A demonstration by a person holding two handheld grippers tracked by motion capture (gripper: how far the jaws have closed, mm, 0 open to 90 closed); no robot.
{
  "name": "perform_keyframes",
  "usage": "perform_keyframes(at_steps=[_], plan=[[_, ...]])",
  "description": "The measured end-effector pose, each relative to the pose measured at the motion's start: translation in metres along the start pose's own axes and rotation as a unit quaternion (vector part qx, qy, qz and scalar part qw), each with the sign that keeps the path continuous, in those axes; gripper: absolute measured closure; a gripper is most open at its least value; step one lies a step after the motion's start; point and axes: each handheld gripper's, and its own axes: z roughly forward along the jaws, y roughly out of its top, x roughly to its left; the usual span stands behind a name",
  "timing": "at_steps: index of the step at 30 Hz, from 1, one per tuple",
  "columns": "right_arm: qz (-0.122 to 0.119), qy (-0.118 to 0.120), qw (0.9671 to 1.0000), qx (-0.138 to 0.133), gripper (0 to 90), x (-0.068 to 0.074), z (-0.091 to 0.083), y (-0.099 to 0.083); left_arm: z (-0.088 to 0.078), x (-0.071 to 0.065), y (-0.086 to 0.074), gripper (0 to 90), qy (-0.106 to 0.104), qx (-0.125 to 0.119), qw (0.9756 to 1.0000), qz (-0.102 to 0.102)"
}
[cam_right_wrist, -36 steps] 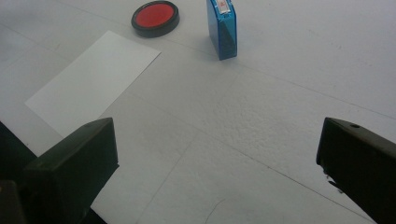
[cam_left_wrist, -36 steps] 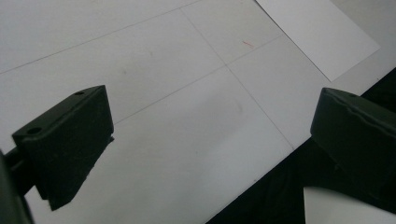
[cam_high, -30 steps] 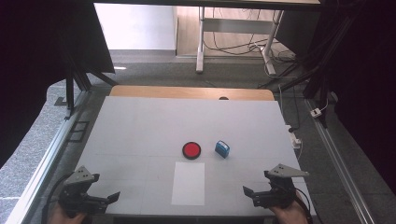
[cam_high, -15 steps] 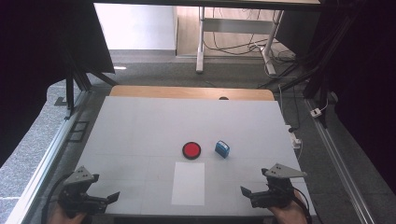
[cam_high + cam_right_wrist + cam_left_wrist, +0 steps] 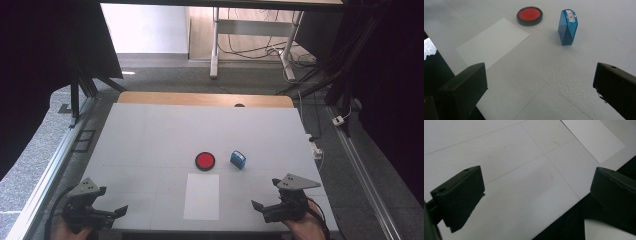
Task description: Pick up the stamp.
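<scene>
A round red ink pad in a black case (image 5: 205, 161) (image 5: 529, 15) lies at the middle of the white table (image 5: 150, 135). Just right of it stands a small blue stamp (image 5: 238, 159) (image 5: 567, 27). A white sheet of paper (image 5: 202, 196) (image 5: 492, 41) (image 5: 592, 138) lies flat in front of the pad. My left gripper (image 5: 117, 211) (image 5: 536, 195) hovers open at the front left corner, nothing between its jaws. My right gripper (image 5: 259, 206) (image 5: 539, 90) stays open at the front right, its jaws pointing toward the paper and stamp, well short of both.
The table's front edge (image 5: 210, 232) runs right under both grippers. A wooden strip (image 5: 205, 100) borders the far edge. Metal rails (image 5: 365, 175) flank the table, and cables (image 5: 315, 145) hang at the right side.
My right gripper has drifted slightly left and toward the front edge. The left gripper has barely moved. Pad, stamp and paper lie as before.
</scene>
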Motion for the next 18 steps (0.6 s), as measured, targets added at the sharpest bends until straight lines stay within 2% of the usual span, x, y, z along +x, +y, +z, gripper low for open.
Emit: perform_keyframes(at_steps=[4,7,11,15,18], plan=[[-0.009,-0.009,0.9999,0.0,0.0,0.002,0.007,0.008,0.0,-0.001,0.0,0.0,0.001,0.002,1.0,0.003],[-0.006,-0.002,1.0,-0.006,0.0,0.002,0.013,0.009,0.001,-0.001,0.0,0.0,0.003,0.003,1.0,0.004],[-0.01,0.008,0.9998,0.013,0.0,0.005,0.023,0.009,0.001,-0.001,0.0,0.0,0.003,0.004,1.0,0.005],[-0.011,0.007,0.9998,0.016,0.0,0.005,0.027,0.011,0.001,-0.001,0.0,0.0,0.003,0.004,1.0,0.006],[-0.003,0.007,0.9998,0.019,0.0,0.003,0.029,0.013,0.001,-0.002,0.0,0.0,0.003,0.006,1.0,0.007]])
